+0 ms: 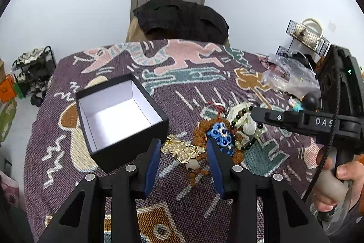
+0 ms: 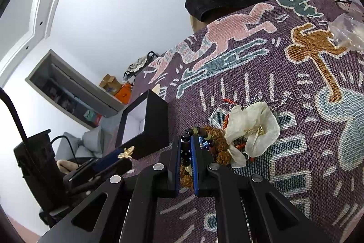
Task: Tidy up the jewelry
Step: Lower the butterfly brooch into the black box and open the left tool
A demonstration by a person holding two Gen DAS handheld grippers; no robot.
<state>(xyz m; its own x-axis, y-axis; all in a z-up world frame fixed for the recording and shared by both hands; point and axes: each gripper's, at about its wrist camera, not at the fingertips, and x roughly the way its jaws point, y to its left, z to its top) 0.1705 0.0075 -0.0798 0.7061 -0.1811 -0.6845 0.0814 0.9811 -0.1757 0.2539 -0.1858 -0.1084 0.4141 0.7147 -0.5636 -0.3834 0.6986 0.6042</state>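
Observation:
An open black box [image 1: 118, 120] with a white inside stands on the patterned cloth; it also shows in the right wrist view [image 2: 145, 126]. A jewelry pile lies to its right: a gold butterfly brooch [image 1: 182, 149], a blue beaded piece [image 1: 220, 136], brown seed beads [image 1: 200, 131] and a white pouch [image 1: 243, 117]. My left gripper [image 1: 182, 154] is open, its fingers either side of the brooch. My right gripper [image 2: 185, 152] is shut on a bracelet of dark and pale green beads [image 2: 186, 147], which also shows in the left wrist view [image 1: 248, 129].
The table carries a purple patterned cloth [image 1: 182, 83]. Clear plastic bags [image 1: 289, 74] and a small figurine [image 1: 302, 101] lie at the far right. A chair with a black garment [image 1: 182, 19] stands behind the table. A wire rack [image 1: 307, 35] stands at the right.

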